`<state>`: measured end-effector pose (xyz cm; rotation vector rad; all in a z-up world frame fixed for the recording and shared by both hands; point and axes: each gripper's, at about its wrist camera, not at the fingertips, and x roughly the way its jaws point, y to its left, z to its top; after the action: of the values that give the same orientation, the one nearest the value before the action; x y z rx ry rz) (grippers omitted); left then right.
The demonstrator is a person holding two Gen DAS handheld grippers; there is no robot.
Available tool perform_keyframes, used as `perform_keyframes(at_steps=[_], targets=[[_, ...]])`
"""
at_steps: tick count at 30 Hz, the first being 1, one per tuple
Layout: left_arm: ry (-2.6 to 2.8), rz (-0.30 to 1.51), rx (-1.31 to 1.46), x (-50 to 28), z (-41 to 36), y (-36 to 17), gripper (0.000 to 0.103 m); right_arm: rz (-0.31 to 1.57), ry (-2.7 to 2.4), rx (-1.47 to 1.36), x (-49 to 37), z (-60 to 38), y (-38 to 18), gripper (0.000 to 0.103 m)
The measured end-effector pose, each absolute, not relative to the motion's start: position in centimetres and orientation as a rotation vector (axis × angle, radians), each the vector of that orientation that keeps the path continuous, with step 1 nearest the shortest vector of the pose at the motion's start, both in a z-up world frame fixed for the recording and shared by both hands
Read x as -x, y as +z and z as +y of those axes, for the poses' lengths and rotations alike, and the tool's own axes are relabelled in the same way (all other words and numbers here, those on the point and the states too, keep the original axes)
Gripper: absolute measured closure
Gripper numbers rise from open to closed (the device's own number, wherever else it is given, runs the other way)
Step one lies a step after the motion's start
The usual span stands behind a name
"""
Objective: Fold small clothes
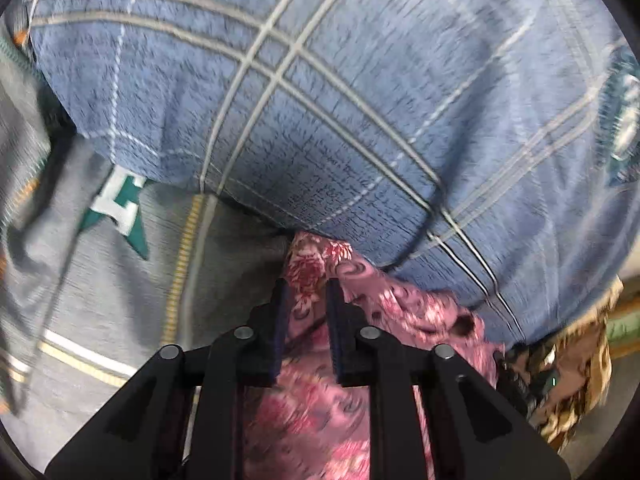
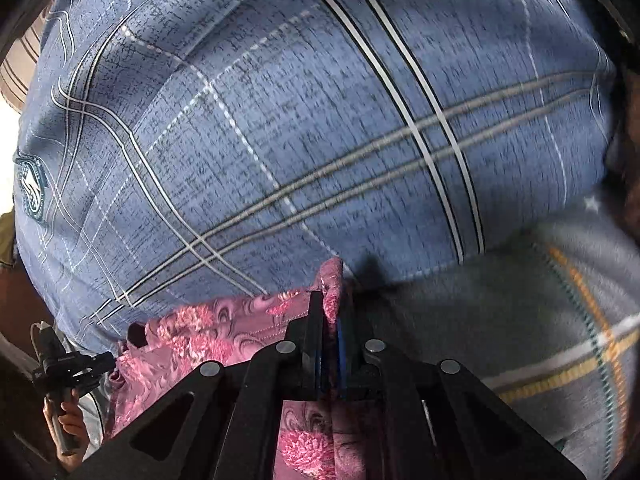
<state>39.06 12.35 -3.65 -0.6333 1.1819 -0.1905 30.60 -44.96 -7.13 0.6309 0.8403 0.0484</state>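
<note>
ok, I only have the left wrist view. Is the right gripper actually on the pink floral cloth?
Observer: Yes. The right gripper is shut on a raised fold of the pink floral cloth.
Operator: Where's that pinch sitting?
Observer: Right where the blue plaid sheet meets the grey fabric with orange and white stripes.
Operator: Anything else in that view?
Observer: The person's left hand shows at lower left, past the cloth's far end.

Both wrist views close above cloth, looking forward, sharing pink floral garment (image 1: 320, 400) and blue plaid sheet (image 2: 320, 120)
</note>
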Motion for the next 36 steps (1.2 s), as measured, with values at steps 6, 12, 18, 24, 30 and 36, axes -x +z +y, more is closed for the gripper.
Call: perform_keyframes(at_steps=[6, 12, 18, 24, 30, 36], targets=[[-0.341, 1.192, 0.610, -37.2, 10.8, -3.3, 0.041, 0.852, 0.090, -0.694, -30.2, -45.2, -6.4, 0.073], [-0.325, 1.144, 0.181, -35.8, 5.5, -2.4, 0.041, 0.887, 0.098, -0.655, -30.2, -43.5, -6.4, 0.069], [-0.281, 1.098, -0.229, -35.3, 1.5, -3.8, 0.041, 0.919, 0.085, -0.607, -31.5, -41.9, -6.7, 0.063], [-0.262, 1.083, -0.241, -36.4, -0.6, -5.2, 0.100, 0.932, 0.081, -0.592, -32.5, -40.9, -8.0, 0.064], [-0.239, 0.953, -0.018, -36.5, 3.2, -0.8, 0.101, 0.819, 0.152, -0.498, -32.0, -39.5, -4.9, 0.094], [-0.103, 1.067, -0.010, -39.9, 4.2, -4.0, 0.100, 0.781, 0.087, -0.576, -33.3, -40.8, -5.2, 0.096]])
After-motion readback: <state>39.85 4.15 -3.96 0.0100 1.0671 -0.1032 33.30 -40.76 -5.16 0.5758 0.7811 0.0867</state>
